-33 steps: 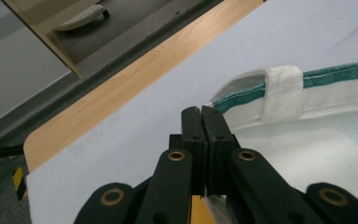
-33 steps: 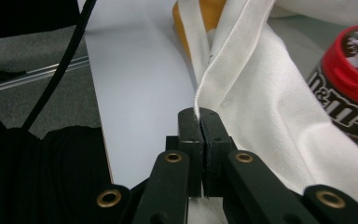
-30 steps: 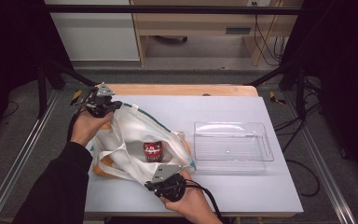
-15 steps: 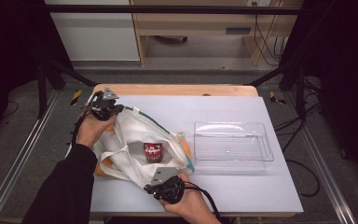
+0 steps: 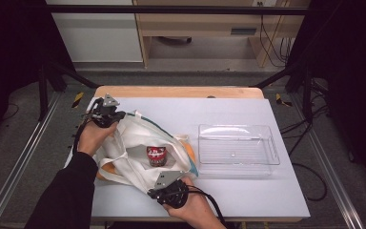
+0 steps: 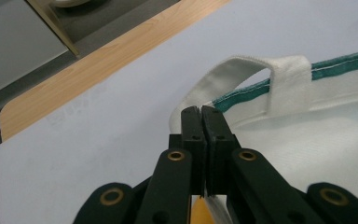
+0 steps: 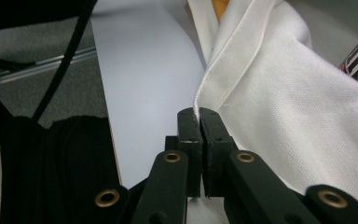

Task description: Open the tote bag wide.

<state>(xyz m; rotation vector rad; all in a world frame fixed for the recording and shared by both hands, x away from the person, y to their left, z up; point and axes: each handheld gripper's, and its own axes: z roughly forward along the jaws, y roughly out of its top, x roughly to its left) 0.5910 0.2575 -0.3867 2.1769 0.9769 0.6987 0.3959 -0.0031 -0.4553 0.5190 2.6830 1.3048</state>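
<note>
My table (image 5: pixel 276 200) has a pale grey-white top with a wooden edge (image 5: pixel 178 91) along its far side. Beyond it I see grey floor (image 5: pixel 171 76), a white cabinet (image 5: pixel 97 31) and a wooden shelf unit (image 5: pixel 205 24) with cables (image 5: pixel 267 33) hanging beside it. Black frame bars (image 5: pixel 295 71) and metal rails (image 5: pixel 19 167) flank me.

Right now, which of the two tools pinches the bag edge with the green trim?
The left tool, at the far side of the white tote bag. The right tool pinches a plain white edge at the near side.
</note>
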